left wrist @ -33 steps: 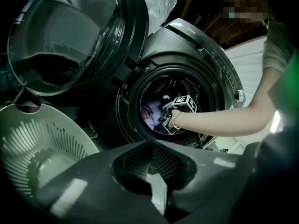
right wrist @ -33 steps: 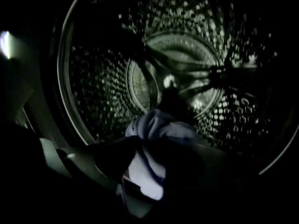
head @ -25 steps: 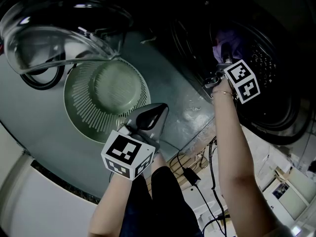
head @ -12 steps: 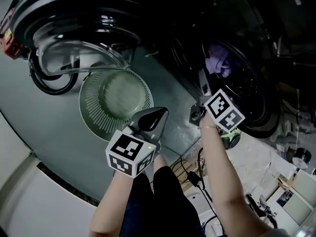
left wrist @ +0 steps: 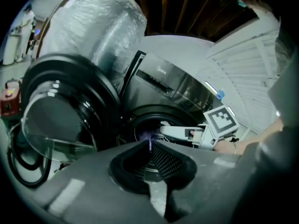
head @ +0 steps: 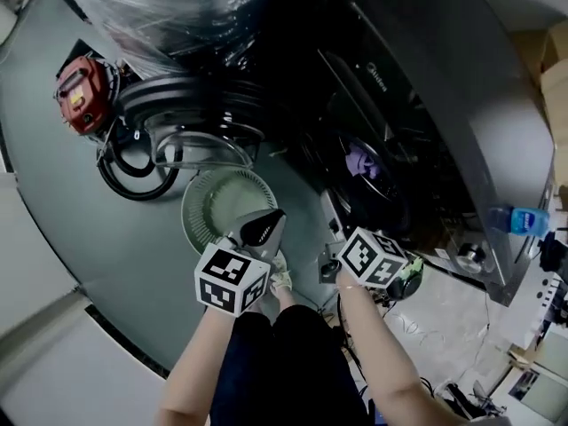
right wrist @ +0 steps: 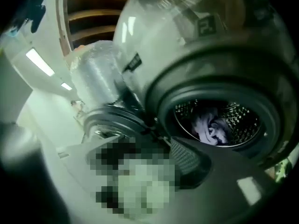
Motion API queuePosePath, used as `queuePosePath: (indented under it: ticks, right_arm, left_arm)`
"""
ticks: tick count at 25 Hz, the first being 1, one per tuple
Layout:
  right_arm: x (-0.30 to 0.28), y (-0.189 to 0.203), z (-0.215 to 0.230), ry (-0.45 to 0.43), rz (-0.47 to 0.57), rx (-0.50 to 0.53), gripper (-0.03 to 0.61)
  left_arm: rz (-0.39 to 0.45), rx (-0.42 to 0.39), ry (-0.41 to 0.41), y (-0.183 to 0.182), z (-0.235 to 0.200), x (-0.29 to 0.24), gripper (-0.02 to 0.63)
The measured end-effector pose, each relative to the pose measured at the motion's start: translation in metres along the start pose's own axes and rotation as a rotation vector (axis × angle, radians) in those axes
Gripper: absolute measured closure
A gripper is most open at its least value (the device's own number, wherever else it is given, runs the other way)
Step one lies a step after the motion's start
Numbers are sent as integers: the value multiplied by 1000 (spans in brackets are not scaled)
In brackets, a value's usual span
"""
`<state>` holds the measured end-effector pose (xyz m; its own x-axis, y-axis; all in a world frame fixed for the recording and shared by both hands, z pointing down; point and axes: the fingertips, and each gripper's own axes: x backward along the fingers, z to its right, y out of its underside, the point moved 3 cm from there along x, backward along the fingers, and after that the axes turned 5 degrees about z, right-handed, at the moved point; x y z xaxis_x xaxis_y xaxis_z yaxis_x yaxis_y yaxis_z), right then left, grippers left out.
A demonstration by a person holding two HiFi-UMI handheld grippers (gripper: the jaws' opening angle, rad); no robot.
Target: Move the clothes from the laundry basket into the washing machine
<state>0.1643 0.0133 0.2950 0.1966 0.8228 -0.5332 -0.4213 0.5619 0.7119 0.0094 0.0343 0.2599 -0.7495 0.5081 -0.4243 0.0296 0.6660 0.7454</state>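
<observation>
The dark grey washing machine (head: 461, 105) stands with its round glass door (head: 191, 127) swung open. A purple cloth (head: 359, 161) lies inside the drum (right wrist: 243, 118) and shows again in the right gripper view (right wrist: 208, 125). On the floor below the door sits the round green laundry basket (head: 200, 207), with no clothes showing in it. My left gripper (head: 279, 214) hovers over the basket's near rim, shut and empty (left wrist: 150, 143). My right gripper (head: 334, 209) is outside the drum opening, shut with nothing in it (left wrist: 164, 129).
A red device (head: 80, 96) and a coiled black hose (head: 133, 171) lie left of the door. A plastic-wrapped bulk (head: 177, 7) stands behind it. Cables (head: 355, 327) run over the floor by the person's legs. A blue-capped bottle (head: 524, 218) sits right of the machine.
My right gripper came back out of the drum and down, leaving the purple cloth inside. The head view pulled away from the machine. My left gripper stayed over the basket.
</observation>
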Motion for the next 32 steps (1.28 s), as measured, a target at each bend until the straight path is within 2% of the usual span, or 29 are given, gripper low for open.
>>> queuePosePath:
  ticks: [3,7,8,9,10,14,18,21,25,32]
  right_arm:
    - [30,-29,-43,-83,27,0,295]
    - [69,-70,-85,-181,66,-10,418]
    - [79,-77,-94,-198,65,1,460]
    - [90,-84,-102,-214,65,15,537]
    - [100,-92,-110,-238,68,27,551]
    - [127,-118,-153,-398,76,60,551]
    - [151,-131,-191,-501,66,158,551]
    - [168,-131,-215,-557,52,223,551]
    - [188,-127,-237,-623,22,262,551]
    - [205,-142,-265,-663,64,405,551]
  left_arm:
    - [33,-33,-31,-36,13,26,595]
    - [84,-51,-64,-73,42,55,594]
    - [93,-49,-70,-78,51,63,594]
    - [103,-45,-76,-83,59,71,594]
    - [113,-39,-80,-88,66,79,595]
    - [143,-31,-66,-107,86,108,609]
    - [184,-35,-56,-126,97,136,609]
    - [191,-80,-53,-138,102,154,609]
    - [203,-138,-67,-150,109,178,609]
    - [240,-171,-104,-157,111,207,609]
